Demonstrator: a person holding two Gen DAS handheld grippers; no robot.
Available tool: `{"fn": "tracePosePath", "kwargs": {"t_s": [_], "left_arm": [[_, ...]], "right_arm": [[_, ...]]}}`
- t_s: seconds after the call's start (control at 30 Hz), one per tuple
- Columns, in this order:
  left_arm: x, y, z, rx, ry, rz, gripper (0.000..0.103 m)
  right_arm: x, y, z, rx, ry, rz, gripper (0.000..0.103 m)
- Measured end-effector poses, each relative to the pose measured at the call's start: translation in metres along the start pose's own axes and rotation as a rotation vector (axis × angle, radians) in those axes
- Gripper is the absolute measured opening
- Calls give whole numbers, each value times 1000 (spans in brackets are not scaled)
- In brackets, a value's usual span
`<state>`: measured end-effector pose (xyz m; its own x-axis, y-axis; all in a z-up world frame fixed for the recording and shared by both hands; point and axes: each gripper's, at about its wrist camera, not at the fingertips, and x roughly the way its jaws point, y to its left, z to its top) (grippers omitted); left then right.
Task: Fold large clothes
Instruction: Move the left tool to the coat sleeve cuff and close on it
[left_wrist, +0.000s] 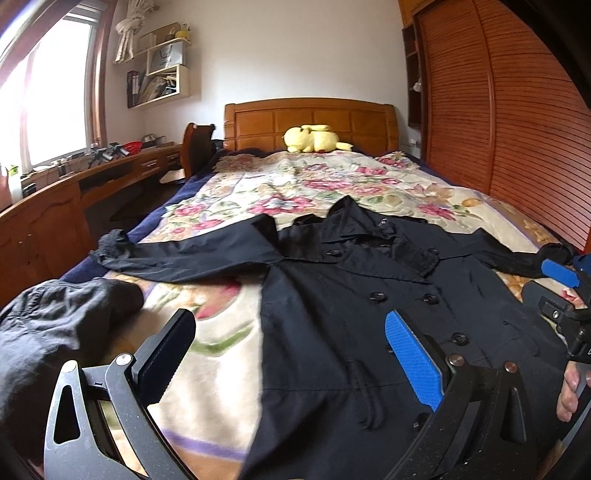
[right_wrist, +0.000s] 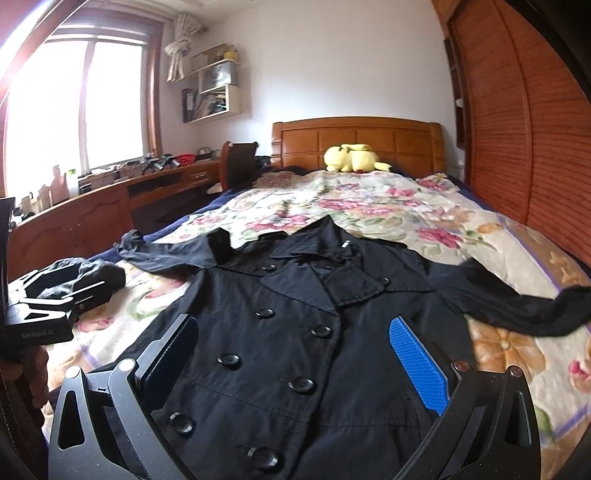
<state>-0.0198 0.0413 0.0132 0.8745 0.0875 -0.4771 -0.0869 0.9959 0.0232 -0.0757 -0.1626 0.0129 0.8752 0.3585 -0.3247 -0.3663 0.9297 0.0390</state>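
Black double-breasted coat (right_wrist: 295, 332) lies face up and spread on the bed's floral blanket (right_wrist: 388, 206). Collar points toward the headboard (right_wrist: 354, 140), hem toward the grippers, so its long axis runs straight ahead of both cameras.

Sleeves out sideways: left sleeve (left_wrist: 177, 254) reaches toward the desk side, right sleeve (right_wrist: 517, 306) toward the wardrobe side.

Left gripper (left_wrist: 291, 358) spread wide, holding nothing, hovering over the coat's left edge near the hem. Right gripper (right_wrist: 295, 362) also spread wide and empty, over the button front.

A second dark garment (left_wrist: 55, 325) sits bunched to the left, apart from the coat.

Judgement: each sleeve lies forward and outboard of its same-side gripper, so a first fold would suit left gripper to left sleeve, right to right, drawn inward across the long axis.
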Motion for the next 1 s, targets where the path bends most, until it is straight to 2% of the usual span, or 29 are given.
{"fn": "tracePosePath", "kwargs": {"t_s": [0.43, 0.57, 0.73, 0.93, 1.0], "left_arm": [[20, 83, -6, -44, 89, 68, 103], [42, 112, -11, -54, 136, 56, 103], [66, 140, -14, -29, 171, 88, 103], [102, 156, -7, -8, 222, 106, 103], [117, 163, -2, -42, 247, 77, 103]], "right_arm": [[37, 37, 23, -70, 6, 105, 103], [69, 45, 14, -107, 34, 107, 103], [111, 42, -11, -126, 96, 109, 103], [130, 25, -20, -111, 152, 129, 103], [135, 25, -16, -108, 155, 128, 103]]}}
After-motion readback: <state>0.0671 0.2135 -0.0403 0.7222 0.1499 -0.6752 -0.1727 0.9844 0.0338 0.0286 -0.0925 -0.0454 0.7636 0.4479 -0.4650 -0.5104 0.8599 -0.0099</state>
